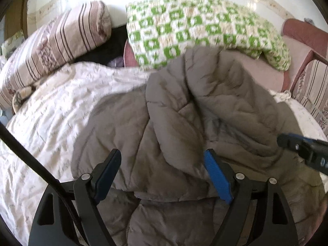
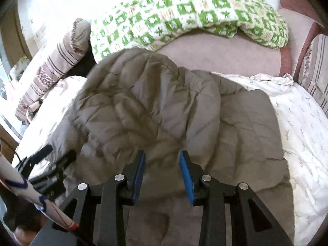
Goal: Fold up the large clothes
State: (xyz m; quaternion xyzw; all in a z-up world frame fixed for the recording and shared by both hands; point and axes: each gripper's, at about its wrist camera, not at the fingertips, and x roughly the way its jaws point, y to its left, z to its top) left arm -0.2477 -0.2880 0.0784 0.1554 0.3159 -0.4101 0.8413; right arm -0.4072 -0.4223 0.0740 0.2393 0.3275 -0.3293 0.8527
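The jacket, a grey-brown quilted one, lies on the sheet of a bed, bunched toward its middle, with one padded part, likely a sleeve or side panel, already thrown over the body and a flatter panel spread toward the right in the right wrist view. The left gripper hovers low over the near part of the jacket with its jaws wide apart and nothing between the pads. The right gripper points down at the near fabric with its jaws partly apart; no cloth looks pinched between them. By my reading the fold is midway: one side is brought in, and both claws are free to pick the next hold. The next move calls for a grip on a clear edge, probably the flat right panel or the near hem, not on the puffy bulk. Beyond lie a green quilt and a striped pillow.
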